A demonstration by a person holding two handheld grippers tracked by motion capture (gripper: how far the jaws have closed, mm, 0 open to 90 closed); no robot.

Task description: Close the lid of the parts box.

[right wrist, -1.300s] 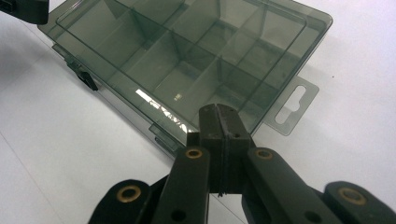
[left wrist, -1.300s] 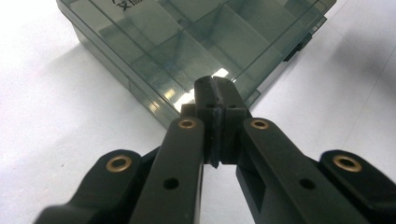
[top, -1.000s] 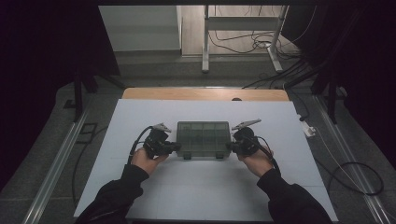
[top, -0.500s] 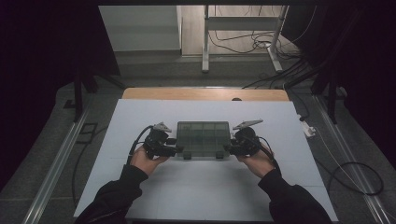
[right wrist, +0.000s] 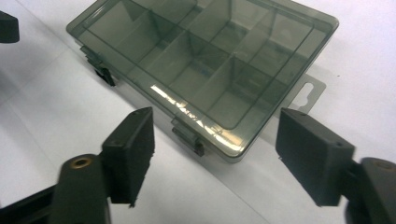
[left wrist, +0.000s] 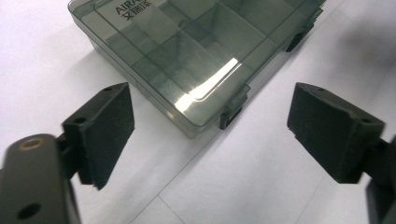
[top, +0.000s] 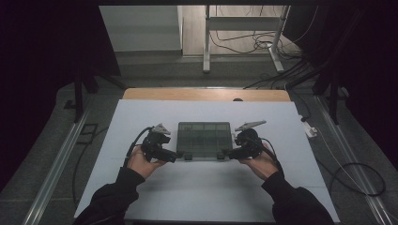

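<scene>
One clear divided box (top: 204, 138) on the counter (top: 211, 192), two latches, and two grippers, left (top: 177, 153) and right (top: 225, 152).

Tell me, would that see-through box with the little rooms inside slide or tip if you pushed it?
The box would probably slide, not tip: it lies flat and low on the smooth white table. It looks like stiff plastic, and its compartments seem empty, so it is likely light. Its glossy lid could be slippery.
</scene>
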